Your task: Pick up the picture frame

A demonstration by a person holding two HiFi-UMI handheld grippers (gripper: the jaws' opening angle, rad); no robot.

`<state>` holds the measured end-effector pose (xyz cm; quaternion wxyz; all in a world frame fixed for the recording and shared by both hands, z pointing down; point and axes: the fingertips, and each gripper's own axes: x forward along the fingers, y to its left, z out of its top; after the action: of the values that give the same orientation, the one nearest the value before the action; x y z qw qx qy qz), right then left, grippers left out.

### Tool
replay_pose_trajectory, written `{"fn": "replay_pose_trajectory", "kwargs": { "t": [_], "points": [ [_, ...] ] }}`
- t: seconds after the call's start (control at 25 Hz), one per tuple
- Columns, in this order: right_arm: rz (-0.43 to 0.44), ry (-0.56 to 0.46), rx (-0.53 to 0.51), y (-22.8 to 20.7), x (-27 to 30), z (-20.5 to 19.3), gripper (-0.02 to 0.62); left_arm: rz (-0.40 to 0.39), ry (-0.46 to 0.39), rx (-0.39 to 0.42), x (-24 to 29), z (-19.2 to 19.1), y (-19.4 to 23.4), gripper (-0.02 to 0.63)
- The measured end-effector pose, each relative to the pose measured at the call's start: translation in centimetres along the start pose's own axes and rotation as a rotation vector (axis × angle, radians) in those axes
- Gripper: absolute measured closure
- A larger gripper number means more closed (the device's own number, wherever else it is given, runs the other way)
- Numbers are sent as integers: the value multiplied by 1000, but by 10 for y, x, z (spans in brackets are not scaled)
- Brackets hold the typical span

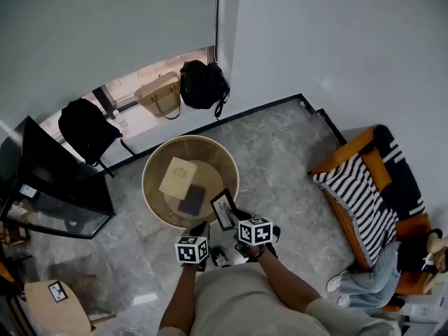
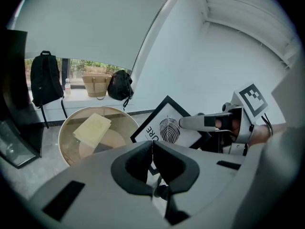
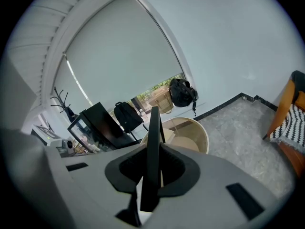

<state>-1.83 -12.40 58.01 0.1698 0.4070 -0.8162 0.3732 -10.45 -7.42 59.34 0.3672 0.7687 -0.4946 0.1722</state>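
Right claw (image 3: 153, 151) is pinching the picture frame (image 3: 153, 123). Its jaws are only a little apart, w/ the pads pressed on both faces. The frame stands edge-on btw them and rises well above the tips. In the left gripper view one right finger (image 2: 200, 122) lies across the frame's white print (a leaf motif) near its right corner. The frame is up in the air, tilted, clear of the table.

Left claw (image 2: 152, 148) has its jaws pressed together, nothing btw them. The frame's lower corner sits just past its tips. The jaws cover that corner, so I can't tell whether it touches them.

Ahead of both claws and lower down is a round table (image 1: 148, 170). It carries a pale yellow book (image 1: 178, 178) and a dark flat item (image 1: 192, 199).
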Motion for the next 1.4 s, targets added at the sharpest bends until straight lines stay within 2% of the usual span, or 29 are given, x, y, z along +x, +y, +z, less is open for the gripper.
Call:
{"fn": "replay_pose_trajectory", "kwargs": {
  "t": [0.4, 0.64, 0.8, 1.16, 1.32, 1.4],
  "points": [
    [29, 23, -3, 17, -1, -24, 518, 17, 7, 4, -15, -15, 2, 584],
    [11, 3, 0, -6, -26, -25, 518, 3, -15, 26, 2, -12, -26, 584],
    [15, 8, 21, 0, -23, -32, 518, 10, -21, 22, -8, -11, -18, 584],
    [7, 13, 22, -14, -40, -38, 518, 6, -30, -20, -6, -21, -30, 584],
    [-2, 1, 37, -20, -39, -37, 518, -36, -31, 35, 5, -8, -39, 584],
    [-5, -2, 41, -22, -38, -35, 518, -40, -41, 37, 8, -1, -39, 584]
  ]
}}
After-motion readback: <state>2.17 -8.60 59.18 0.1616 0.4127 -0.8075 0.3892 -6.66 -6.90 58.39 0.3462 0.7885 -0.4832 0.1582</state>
